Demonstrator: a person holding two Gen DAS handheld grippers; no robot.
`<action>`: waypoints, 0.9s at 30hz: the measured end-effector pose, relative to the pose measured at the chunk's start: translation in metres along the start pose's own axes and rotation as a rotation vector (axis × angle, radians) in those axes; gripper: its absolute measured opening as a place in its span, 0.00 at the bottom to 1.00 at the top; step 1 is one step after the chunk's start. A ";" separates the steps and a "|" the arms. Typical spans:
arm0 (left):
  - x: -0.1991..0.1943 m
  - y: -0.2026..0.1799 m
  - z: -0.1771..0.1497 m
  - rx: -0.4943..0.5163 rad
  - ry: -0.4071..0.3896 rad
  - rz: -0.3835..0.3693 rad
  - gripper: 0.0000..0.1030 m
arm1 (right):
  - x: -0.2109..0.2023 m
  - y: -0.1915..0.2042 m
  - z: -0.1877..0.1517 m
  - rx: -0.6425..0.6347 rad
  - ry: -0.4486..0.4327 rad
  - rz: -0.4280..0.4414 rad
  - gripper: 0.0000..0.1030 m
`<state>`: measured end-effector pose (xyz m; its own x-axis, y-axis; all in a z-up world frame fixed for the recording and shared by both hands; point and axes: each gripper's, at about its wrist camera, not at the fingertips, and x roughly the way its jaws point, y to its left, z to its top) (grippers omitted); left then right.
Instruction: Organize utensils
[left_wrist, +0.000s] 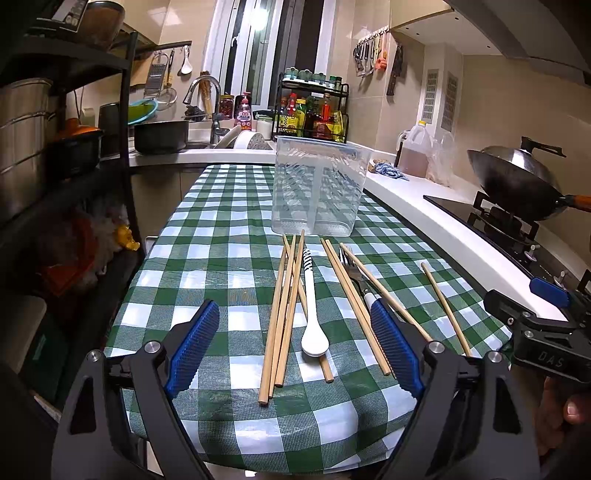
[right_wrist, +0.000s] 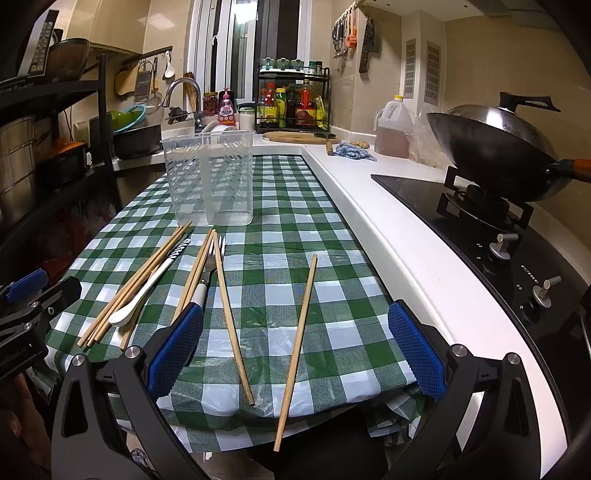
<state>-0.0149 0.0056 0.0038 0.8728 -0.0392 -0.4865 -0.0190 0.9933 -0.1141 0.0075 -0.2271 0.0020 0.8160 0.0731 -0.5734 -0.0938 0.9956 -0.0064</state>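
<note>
A clear plastic utensil holder (left_wrist: 316, 186) with two compartments stands empty on the green checked tablecloth (left_wrist: 221, 236); it also shows in the right wrist view (right_wrist: 210, 181). In front of it lie several wooden chopsticks (left_wrist: 282, 314), a white spoon (left_wrist: 313, 325) and a fork (left_wrist: 352, 271). My left gripper (left_wrist: 295, 325) is open above the near table edge, its jaws either side of the spoon. My right gripper (right_wrist: 295, 325) is open over two separate chopsticks (right_wrist: 299, 343); it also shows in the left wrist view (left_wrist: 546, 321). The spoon (right_wrist: 147, 291) and fork (right_wrist: 212, 266) lie to its left.
A white counter (right_wrist: 369, 206) runs along the table's right side, with a black hob (right_wrist: 461, 218) and a wok (right_wrist: 495, 151). An oil jug (right_wrist: 393, 129) and blue cloth (right_wrist: 352, 151) sit behind. A sink (left_wrist: 207, 140) and spice rack (left_wrist: 314, 110) are at the back. A dark shelf (left_wrist: 55, 177) stands left.
</note>
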 end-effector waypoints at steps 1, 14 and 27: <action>0.000 0.000 0.000 0.000 0.000 0.000 0.78 | 0.000 0.000 0.000 0.000 0.001 0.000 0.95; 0.009 0.015 -0.004 -0.039 0.066 0.035 0.63 | 0.028 -0.019 -0.014 0.095 0.171 -0.016 0.61; 0.029 0.038 -0.022 -0.114 0.213 0.038 0.33 | 0.056 -0.011 -0.037 0.082 0.331 0.033 0.28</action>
<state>-0.0007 0.0401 -0.0341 0.7484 -0.0362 -0.6623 -0.1150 0.9763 -0.1834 0.0327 -0.2356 -0.0601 0.5827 0.0955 -0.8070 -0.0599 0.9954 0.0745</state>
